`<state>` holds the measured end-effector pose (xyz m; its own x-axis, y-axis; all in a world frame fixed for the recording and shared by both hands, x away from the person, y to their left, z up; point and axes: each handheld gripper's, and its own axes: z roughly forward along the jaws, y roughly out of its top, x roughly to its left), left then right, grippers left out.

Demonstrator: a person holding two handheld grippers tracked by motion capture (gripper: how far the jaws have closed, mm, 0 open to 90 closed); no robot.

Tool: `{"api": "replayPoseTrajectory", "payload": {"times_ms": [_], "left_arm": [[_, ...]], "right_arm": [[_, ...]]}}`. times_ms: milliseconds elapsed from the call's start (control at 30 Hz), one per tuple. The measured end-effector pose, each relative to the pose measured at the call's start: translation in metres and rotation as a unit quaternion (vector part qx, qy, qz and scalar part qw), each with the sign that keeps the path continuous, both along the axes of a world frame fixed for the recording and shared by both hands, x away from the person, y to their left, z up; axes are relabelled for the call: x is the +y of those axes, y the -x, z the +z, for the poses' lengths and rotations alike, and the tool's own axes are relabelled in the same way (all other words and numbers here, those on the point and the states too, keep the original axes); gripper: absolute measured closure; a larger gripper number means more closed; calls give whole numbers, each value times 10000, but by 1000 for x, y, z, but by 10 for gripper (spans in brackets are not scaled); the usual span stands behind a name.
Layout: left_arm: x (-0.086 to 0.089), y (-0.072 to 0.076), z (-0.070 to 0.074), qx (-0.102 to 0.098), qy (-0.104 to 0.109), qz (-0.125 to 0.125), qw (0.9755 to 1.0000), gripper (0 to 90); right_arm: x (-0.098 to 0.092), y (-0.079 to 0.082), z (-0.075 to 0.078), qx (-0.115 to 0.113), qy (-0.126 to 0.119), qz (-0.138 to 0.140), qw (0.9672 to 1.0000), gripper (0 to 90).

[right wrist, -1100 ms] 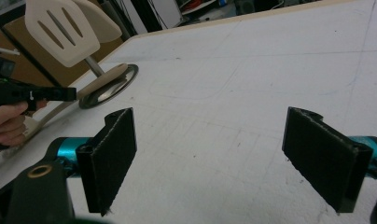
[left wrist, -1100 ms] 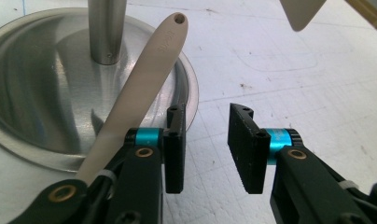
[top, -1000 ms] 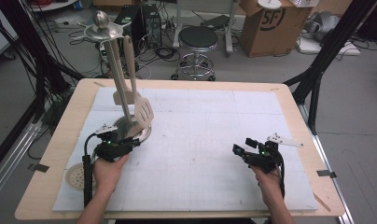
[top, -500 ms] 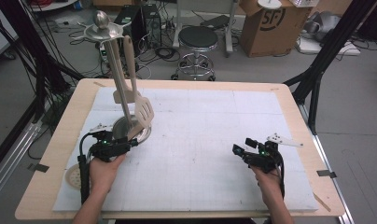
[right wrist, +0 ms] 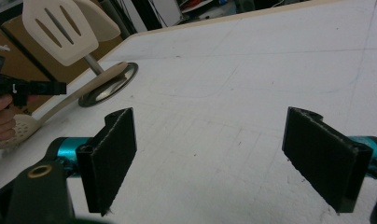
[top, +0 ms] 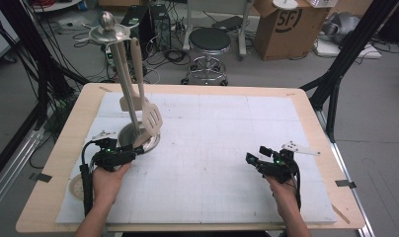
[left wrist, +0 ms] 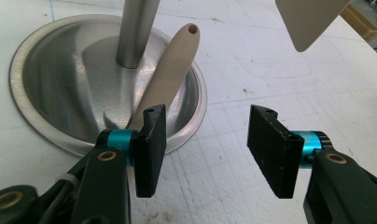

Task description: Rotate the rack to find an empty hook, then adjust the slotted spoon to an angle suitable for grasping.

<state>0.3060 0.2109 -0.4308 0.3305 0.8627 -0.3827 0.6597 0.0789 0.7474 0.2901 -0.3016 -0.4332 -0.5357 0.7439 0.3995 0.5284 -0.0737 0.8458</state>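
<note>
The left gripper (top: 131, 154) sat at the near edge of the utensil stand's round steel base (top: 124, 133), on the left part of the white mat (top: 222, 148). Its jaws had just been opening and stood apart with nothing between the pads. In the left gripper view, the beige utensil handle (left wrist: 170, 70) lay across the base's rim just ahead of one jaw, its holed end resting beside the stand's steel post (left wrist: 135, 28); whether that jaw touched the handle could not be told. In the right gripper view the same utensil ran from the base toward the person's left hand (right wrist: 2, 119), with its perforated head (right wrist: 18, 128) lying near that hand. A slotted spatula (top: 152, 118) hung from the stand's top ring (top: 108, 33), blade down above the base.

The right gripper (top: 250, 159) rested low over bare mat, well apart from the stand, jaws wide and empty.
</note>
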Motion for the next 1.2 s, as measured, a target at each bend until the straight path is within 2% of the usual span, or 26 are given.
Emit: {"api": "replayPoseTrajectory", "payload": {"times_ms": [667, 900, 967, 1033, 1100, 1200], "left_arm": [[6, 0, 0, 59, -58, 62, 9999, 468], [10, -3, -1, 147, -54, 99, 9998, 468], [12, -4, 2, 167, -278, 90, 9994, 469], [13, -5, 7, 173, -412, 37, 9990, 469], [16, -7, 11, 218, -443, -11, 9988, 468], [21, -9, 8, 437, -446, -100, 9980, 469]], "right_arm": [[0, 1, -1, 21, 5, 4, 10000, 167], [0, 1, -1, 25, 0, -11, 10000, 167], [0, 0, -1, 29, 9, -11, 10000, 167], [0, 0, -1, 37, 14, -4, 10000, 167], [0, 0, -2, 50, 18, -2, 10000, 167], [0, 0, -2, 25, 25, 1, 10000, 167]]}}
